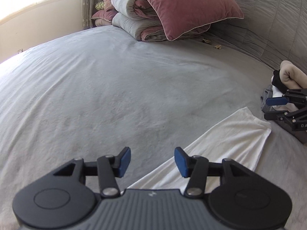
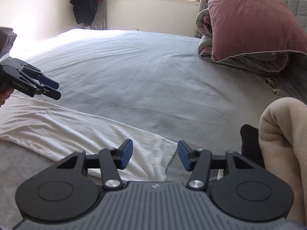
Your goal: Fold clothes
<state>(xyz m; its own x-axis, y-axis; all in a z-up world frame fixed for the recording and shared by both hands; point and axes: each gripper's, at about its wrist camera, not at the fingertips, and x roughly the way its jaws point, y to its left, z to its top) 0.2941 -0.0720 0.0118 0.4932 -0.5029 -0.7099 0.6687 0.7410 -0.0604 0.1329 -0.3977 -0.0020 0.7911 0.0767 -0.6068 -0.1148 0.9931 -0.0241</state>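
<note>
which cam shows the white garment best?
Right wrist. The white garment runs as a long folded strip from the left edge to the right hand-held gripper, nearly whole. Left wrist shows only one end; the left hand-held gripper hides the rest.

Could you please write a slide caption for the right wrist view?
Open right gripper above a folded white garment on the grey bed.

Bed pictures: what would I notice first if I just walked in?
Probably the big pink pillow, leaning on rolled-up quilts at the far end of the grey bed. Next, the long white garment lying flat on the near side, with both grippers open above it. A cream blanket sits bunched at the right.
</note>
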